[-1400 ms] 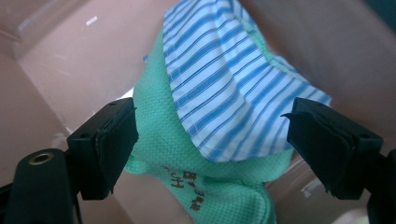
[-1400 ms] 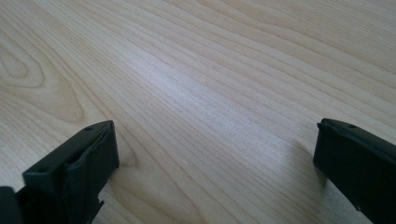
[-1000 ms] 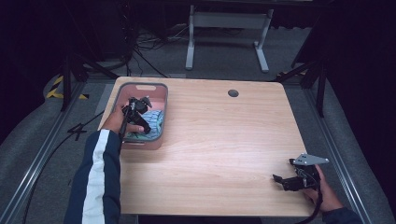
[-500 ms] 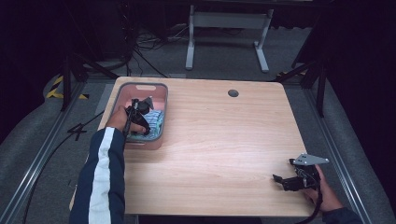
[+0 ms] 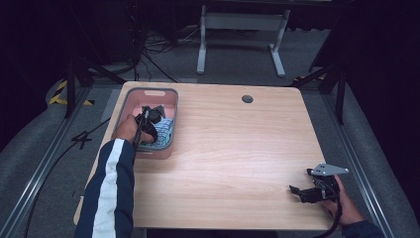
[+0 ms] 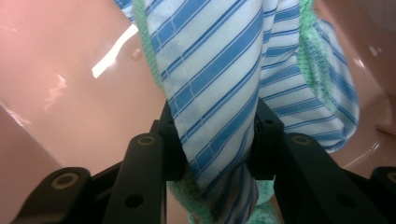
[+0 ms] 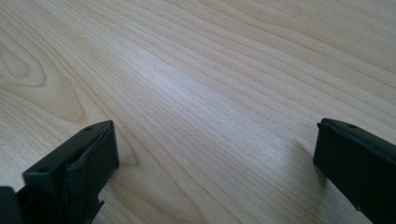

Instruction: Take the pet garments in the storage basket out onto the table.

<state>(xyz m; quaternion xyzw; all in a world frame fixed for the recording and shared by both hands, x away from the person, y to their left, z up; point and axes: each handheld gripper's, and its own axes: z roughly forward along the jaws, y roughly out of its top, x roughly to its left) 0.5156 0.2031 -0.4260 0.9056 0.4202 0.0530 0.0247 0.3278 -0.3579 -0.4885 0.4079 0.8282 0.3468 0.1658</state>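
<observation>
Inside pink plastic bin (image 5: 130, 106), left gripper (image 6: 212, 154) jaws, just closed, pinch soft blue-striped cloth (image 6: 219, 79) mid-fold; light, limp. Right gripper (image 7: 215, 154) jaws spread over wooden desk (image 7: 196, 70).

Your left gripper (image 6: 212, 140) has matt black plastic jaws pressed on woven cloth (image 6: 219, 74), blue-and-white striped, with a green knitted edge. The pink basket (image 5: 148, 94) looks like smooth, glossy plastic. The table (image 5: 237, 148) is pale wood grain with a satin sheen.
</observation>
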